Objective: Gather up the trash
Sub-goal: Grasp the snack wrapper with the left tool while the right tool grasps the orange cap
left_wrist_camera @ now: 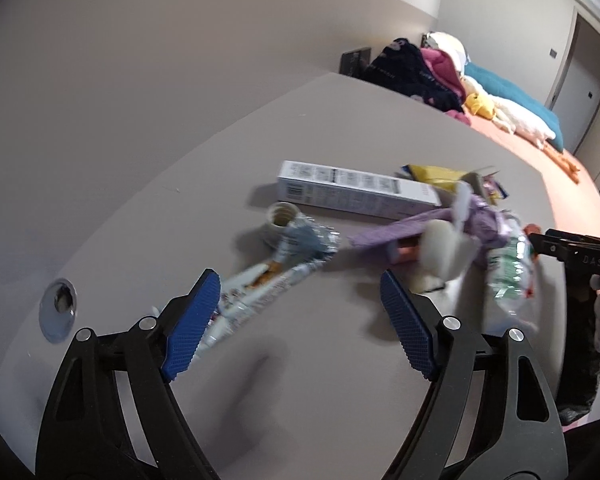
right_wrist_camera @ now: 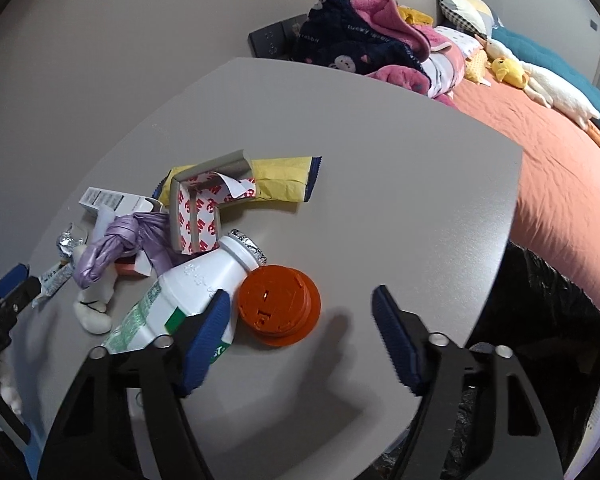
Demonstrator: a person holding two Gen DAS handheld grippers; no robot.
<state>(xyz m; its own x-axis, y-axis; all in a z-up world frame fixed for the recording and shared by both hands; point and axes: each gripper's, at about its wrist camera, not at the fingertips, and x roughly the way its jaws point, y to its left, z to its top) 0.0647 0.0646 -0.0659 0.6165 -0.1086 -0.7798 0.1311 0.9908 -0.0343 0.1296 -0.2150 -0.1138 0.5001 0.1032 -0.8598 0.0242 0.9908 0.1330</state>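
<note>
Trash lies in a heap on the grey table (right_wrist_camera: 380, 160). In the right wrist view I see a white plastic bottle (right_wrist_camera: 188, 284), an orange lid (right_wrist_camera: 278, 306), a knotted purple bag (right_wrist_camera: 116, 246), a yellow wrapper (right_wrist_camera: 284, 180) and a 3M tape backing (right_wrist_camera: 204, 216). My right gripper (right_wrist_camera: 300, 308) is open just above the lid. In the left wrist view, a white box (left_wrist_camera: 352, 190), a snack wrapper (left_wrist_camera: 260, 292) and a small crushed container (left_wrist_camera: 288, 226) lie ahead of my open left gripper (left_wrist_camera: 300, 292). The right gripper also shows at the right edge (left_wrist_camera: 572, 248).
A black trash bag (right_wrist_camera: 540, 320) hangs open beside the table's right edge. Beyond it is a bed with an orange sheet (right_wrist_camera: 560, 152), clothes (right_wrist_camera: 360, 40) and plush toys (right_wrist_camera: 512, 70). A round metal grommet (left_wrist_camera: 58, 308) sits in the table at the left.
</note>
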